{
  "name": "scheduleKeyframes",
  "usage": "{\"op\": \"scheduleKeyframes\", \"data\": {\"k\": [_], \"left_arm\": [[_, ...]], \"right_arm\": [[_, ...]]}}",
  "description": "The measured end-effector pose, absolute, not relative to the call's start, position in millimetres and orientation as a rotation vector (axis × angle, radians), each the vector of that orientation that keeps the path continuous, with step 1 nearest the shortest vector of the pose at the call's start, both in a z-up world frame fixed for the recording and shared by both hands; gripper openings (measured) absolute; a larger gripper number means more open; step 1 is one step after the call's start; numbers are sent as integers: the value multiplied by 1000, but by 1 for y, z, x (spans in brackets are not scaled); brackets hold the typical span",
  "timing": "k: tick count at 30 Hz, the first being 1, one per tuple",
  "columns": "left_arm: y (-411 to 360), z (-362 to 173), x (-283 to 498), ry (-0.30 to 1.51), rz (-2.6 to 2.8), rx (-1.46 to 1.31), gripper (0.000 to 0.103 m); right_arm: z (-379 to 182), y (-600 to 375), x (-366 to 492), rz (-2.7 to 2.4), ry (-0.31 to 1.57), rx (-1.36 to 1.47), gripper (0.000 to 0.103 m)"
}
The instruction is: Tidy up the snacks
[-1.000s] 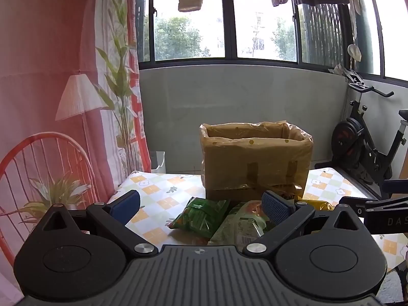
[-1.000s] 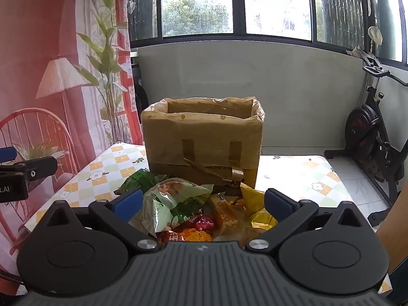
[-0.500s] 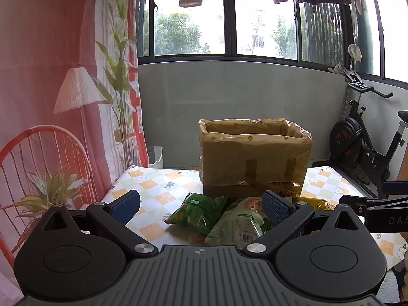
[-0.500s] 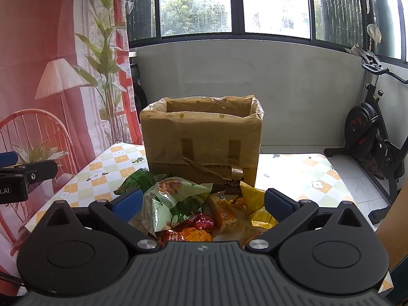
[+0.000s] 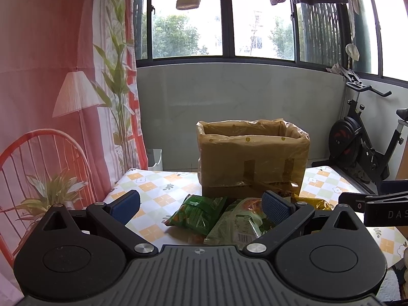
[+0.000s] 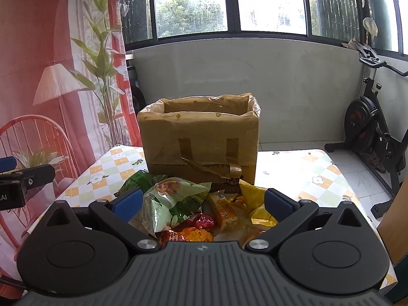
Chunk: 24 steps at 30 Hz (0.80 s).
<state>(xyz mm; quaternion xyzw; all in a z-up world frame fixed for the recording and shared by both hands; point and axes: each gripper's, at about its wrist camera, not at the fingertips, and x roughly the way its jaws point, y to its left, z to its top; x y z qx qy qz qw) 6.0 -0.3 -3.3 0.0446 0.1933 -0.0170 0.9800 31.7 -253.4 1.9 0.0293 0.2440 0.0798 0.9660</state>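
— So, where are the snacks?

— They lie in a heap on the tabletop point(image 6: 306, 176), right in front of the brown box point(image 6: 201, 140). The box is open at the top and has a thin plastic liner point(image 6: 252, 102) folded over its rim.

— What are the claws doing?

— Both are spread wide and hold nothing. The left claw point(image 5: 201, 205) hangs over the dark green bag point(image 5: 199, 213) and the light green bag point(image 5: 239, 223). The right claw point(image 6: 204, 204) hangs over the middle of the heap, above the red packet point(image 6: 201, 220) and the orange packet point(image 6: 224, 213).

— What could go wrong?

— I think a few things. The bags are puffy and shiny. If a claw pinches only a corner, the bag could slip out and fall. If it squeezes too hard, the chips inside might break, or the bag could pop.

— And the heap?

— The packets lie on top of each other. Pulling one could drag its neighbours along, and the yellow bag point(image 6: 251, 195) might slide away.

— Anything about the box?

— It looks light and the liner is loose. A claw could catch the liner or bump the box and push it back. Also, the two claws are near each other, so they might knock together.
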Motion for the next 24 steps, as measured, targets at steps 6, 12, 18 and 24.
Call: {"op": "scheduleKeyframes", "data": {"k": [6, 12, 18, 24], "left_arm": [[1, -3, 6, 392, -30, 83, 102], [0, -3, 6, 394, -33, 84, 102], [2, -4, 8, 400, -30, 78, 102], [0, -4, 7, 397, -30, 82, 102]], "right_arm": [[2, -253, 30, 165, 490, 54, 103], [2, -254, 31, 160, 493, 64, 103], [2, -255, 31, 162, 494, 63, 103], [2, -256, 32, 160, 496, 70, 103]]}}
